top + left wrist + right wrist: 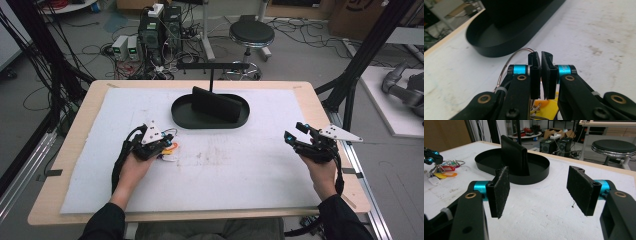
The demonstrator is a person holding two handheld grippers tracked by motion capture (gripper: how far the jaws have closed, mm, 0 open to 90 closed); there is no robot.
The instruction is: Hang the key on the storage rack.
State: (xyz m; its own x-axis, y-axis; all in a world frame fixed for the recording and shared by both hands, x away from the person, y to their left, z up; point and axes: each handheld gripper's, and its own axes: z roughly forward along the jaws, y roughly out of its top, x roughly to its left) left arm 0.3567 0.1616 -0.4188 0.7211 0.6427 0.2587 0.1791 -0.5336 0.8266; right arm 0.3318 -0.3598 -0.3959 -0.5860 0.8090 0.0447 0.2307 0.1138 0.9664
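Looking at your left gripper [541, 75], jaws are pinched nearly together on the key bunch [169, 152], prob the wire ring [510, 61], can't tell for sure. Thin wire could slip out if you lift fast. Right gripper [541, 192] is wide apart, nothing in it. Black tray [210, 120] holds just the black block [216, 104], keys lie w/ tags on the mat left of it.

No text, label, brand, number or sign could be read anywhere. The key tags [442, 173] beside the tray [534, 178] were too small and blurred to show any writing, and the cardboard box [357, 15] at the far right showed only an unreadable dark mark.
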